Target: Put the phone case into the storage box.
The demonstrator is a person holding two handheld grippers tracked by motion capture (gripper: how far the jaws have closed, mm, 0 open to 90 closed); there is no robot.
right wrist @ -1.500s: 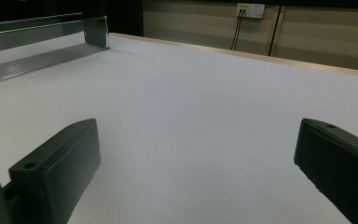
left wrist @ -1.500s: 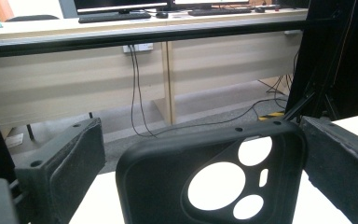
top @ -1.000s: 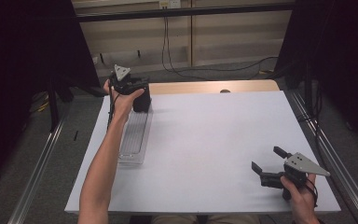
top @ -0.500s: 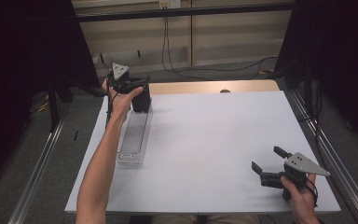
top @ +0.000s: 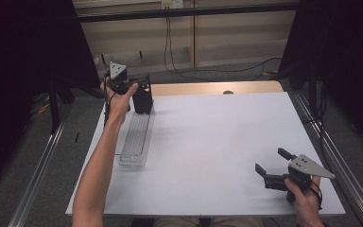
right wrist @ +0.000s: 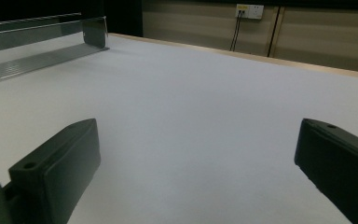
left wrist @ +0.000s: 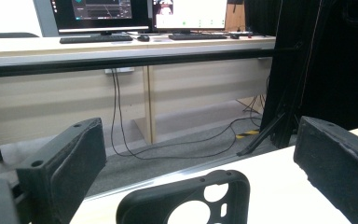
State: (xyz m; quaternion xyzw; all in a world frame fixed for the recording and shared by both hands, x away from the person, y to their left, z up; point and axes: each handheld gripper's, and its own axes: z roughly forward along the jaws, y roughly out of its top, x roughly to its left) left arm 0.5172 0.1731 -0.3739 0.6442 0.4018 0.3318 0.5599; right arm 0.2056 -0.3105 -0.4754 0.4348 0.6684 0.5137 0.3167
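Two monitors [left wrist: 140, 14], cables [left wrist: 135, 135], black stand [left wrist: 279, 116] beyond table [top: 217, 132]

White table [top: 208, 142] bears clear tray [top: 135, 139] (far-left side).

Lighting is dim and even, from overhead. The white tabletop [top: 217, 142] reads brightest, without glare; dark curtains [top: 23, 52] at both sides lose detail. Shadows are soft. Near tongs in both gripper views are blurred. Distant monitors [left wrist: 140, 11] are bright but legible.
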